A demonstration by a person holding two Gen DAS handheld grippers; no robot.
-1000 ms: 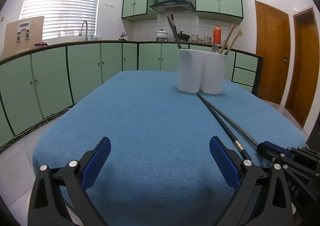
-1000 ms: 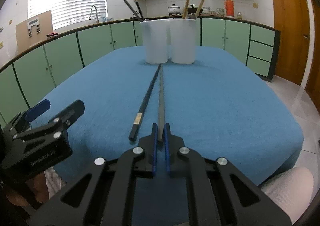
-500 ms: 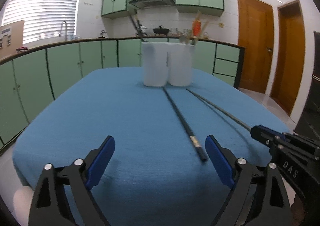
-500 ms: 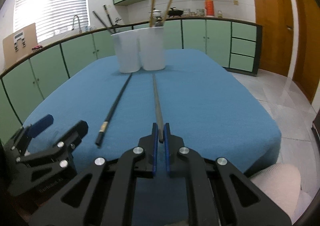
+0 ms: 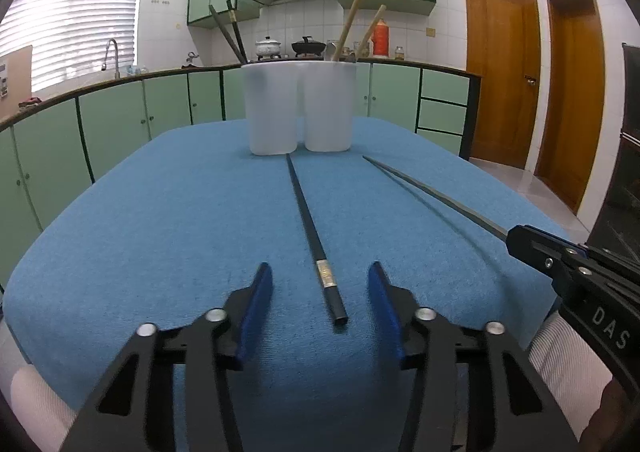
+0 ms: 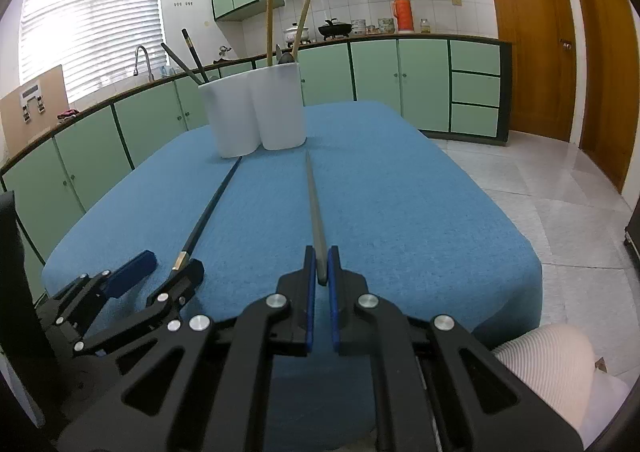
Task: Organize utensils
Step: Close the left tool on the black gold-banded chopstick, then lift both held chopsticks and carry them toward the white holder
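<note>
You are holding the grey chopstick [image 6: 314, 208] by its near end in your right gripper [image 6: 321, 272], the blue pads pressing on it from both sides. Its far tip is reaching toward the white holder [image 6: 256, 112], stopping just short of the right-hand cup, and its shaft is hanging a little above the blue worktop [image 6: 420, 212] (a thin shadow is running beneath it in the left wrist view).

Your left gripper [image 5: 320, 296] is straddling the near end of the black chopstick [image 5: 310, 220], the one with a silver band close to its end. Its jaws have just been closing and are now standing at a middling width, with the chopstick lying between the pads but touching neither of them. That chopstick is lying flat on the worktop, its far tip ending just in front of the holder, at the gap between the two cups.

The holder itself is standing upright toward the far end of the worktop. Two dark chopsticks [image 5: 232, 32] are leaning out of its left cup, and two wooden handles [image 5: 350, 24] are sticking up from its right cup beside what looks like a metal spoon.

Seen from the holder, your two grippers are sitting side by side at the near edge of the worktop, close together but not touching.
</note>
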